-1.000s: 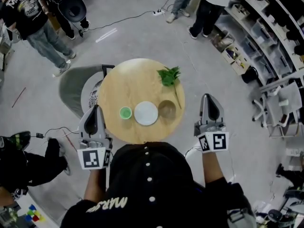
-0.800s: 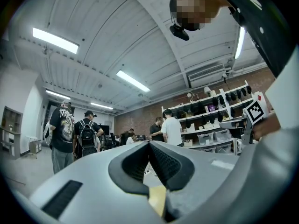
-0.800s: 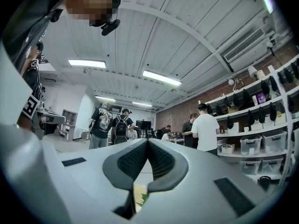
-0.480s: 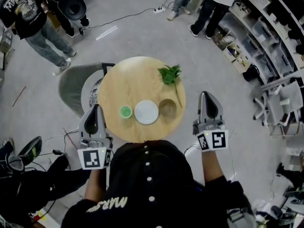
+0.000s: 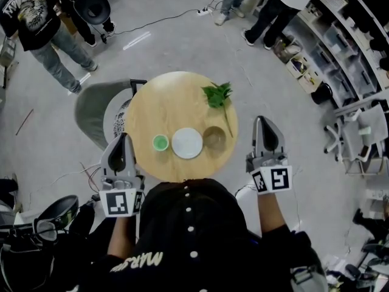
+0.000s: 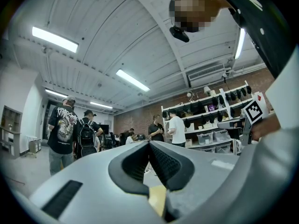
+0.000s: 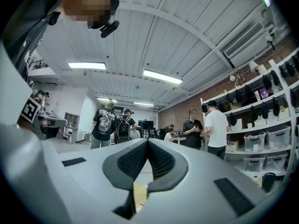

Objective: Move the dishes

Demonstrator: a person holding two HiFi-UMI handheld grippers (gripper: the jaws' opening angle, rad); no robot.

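Three dishes stand in a row near the front of the round wooden table (image 5: 170, 102): a small green cup (image 5: 160, 143), a white plate (image 5: 187, 143) and a brownish bowl (image 5: 214, 139). My left gripper (image 5: 124, 138) is held upright off the table's left front edge, jaws shut with nothing between them. My right gripper (image 5: 261, 121) is upright off the table's right edge, also shut and empty. Both gripper views look out across the room over the closed jaw tips (image 6: 149, 143) (image 7: 148, 140), and no dish shows in them.
A sprig of green leaves (image 5: 217, 97) lies at the table's back right. A grey chair (image 5: 100, 111) stands against the table's left side. Several people stand at the back of the room. Shelving (image 5: 340, 35) runs along the right. A cable and power strip (image 5: 200, 16) lie on the floor.
Both grippers and the dishes have stayed put. People in the room have shifted; a dark object on the floor at lower left has moved.
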